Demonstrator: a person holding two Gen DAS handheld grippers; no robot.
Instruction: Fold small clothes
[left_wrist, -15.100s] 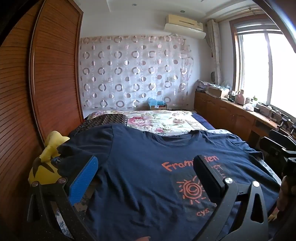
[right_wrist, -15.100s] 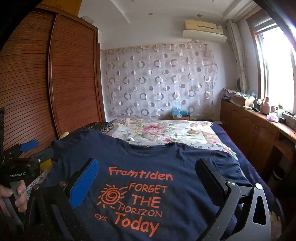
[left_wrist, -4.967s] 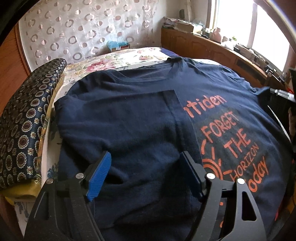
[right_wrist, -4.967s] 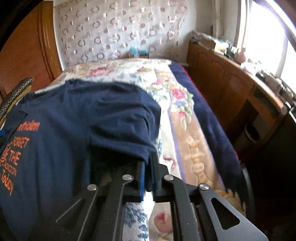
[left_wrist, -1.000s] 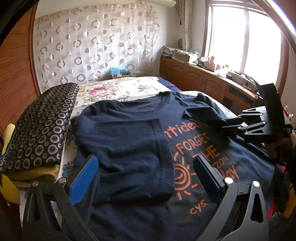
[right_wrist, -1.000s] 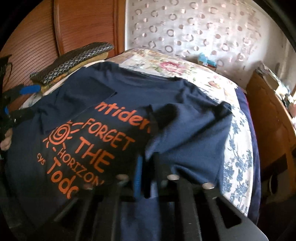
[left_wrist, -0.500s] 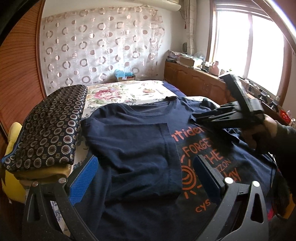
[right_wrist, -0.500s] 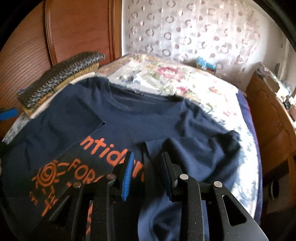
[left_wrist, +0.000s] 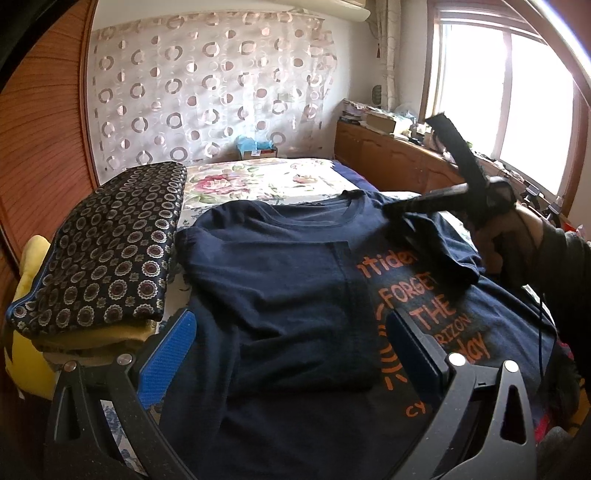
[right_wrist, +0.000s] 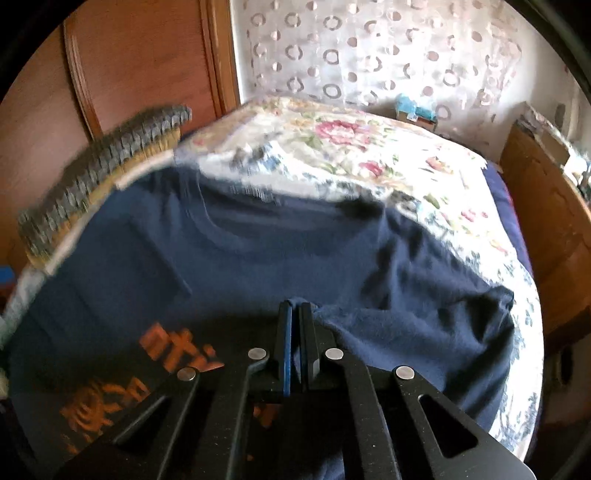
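Note:
A navy T-shirt (left_wrist: 277, 266) with orange lettering lies face up on the bed, its left side folded in over the chest. My left gripper (left_wrist: 288, 321) hovers open over that folded part, touching nothing. A gloved hand holds my right gripper (left_wrist: 388, 210) at the shirt's right shoulder. In the right wrist view the right gripper (right_wrist: 295, 306) is closing its jaws, and the tips are pressed together on a fold of the T-shirt (right_wrist: 295, 251) at the turned-in right sleeve.
A dark patterned cushion (left_wrist: 103, 251) lies on yellow bedding along the left of the bed, against a wooden wardrobe. The floral bedspread (left_wrist: 258, 181) stretches behind the shirt. A wooden cabinet (left_wrist: 388, 155) with clutter runs under the window at the right.
The right gripper has moved across the shirt toward the collar side and its jaws, apart half a second ago, have come together on the sleeve fold. The left gripper has stayed put.

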